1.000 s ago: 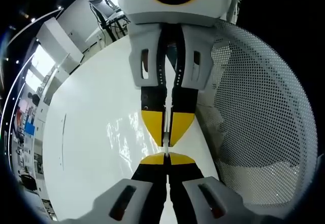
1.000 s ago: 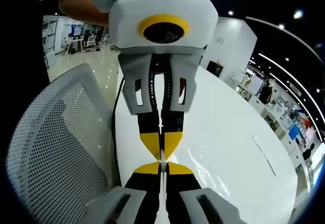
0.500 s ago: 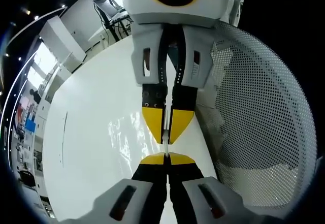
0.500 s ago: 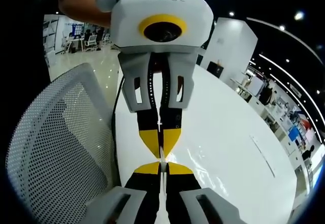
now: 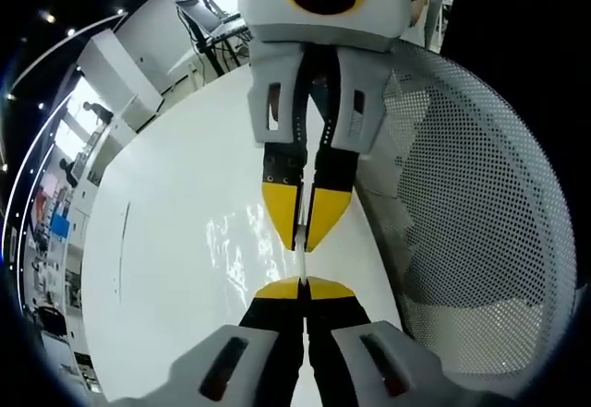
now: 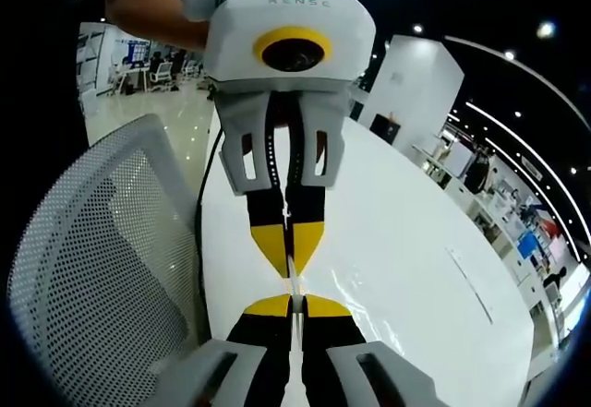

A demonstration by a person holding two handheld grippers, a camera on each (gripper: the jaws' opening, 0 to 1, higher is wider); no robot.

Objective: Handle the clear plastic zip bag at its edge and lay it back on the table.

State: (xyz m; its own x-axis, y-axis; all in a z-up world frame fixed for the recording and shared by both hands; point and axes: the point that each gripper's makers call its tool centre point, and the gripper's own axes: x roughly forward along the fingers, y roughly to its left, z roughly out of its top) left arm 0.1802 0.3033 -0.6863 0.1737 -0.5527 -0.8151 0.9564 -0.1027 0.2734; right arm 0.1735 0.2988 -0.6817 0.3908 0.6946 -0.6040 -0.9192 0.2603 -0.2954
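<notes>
Obs: Two tongs, tip to tip over the white table [image 5: 157,241]. The left gripper [image 5: 303,287] has its yellow pads pressed together. The right gripper [image 5: 304,233] faces it from above with its pads drawn in narrow. A thin pale line runs between the two sets of tips.

Op: Is that line the clear plastic zip bag [image 5: 303,264]?

Obs: I take it so. The film is close to invisible edge-on, so that is a reading, not a certainty. Both tongs seem to pinch the same edge, one just beside the other. Wrinkled glints left of the tips suggest the rest of the bag trails down near the tabletop. I cannot tell if it touches.

Op: How do we lay it down well?

Obs: Lower both hands together and level, so the loose body meets the table first and spreads flat. Hold light tension along the edge, because slack would probably let the film fold under itself. Part the pads only once the edge rests on the surface, one side and then the other, and lift straight away so static doesn't drag it.

Op: Any hazards?

Obs: A mesh chair back [image 5: 471,222] stands just beside the table edge, near the tips. Bias the drop inward, over open tabletop.
</notes>
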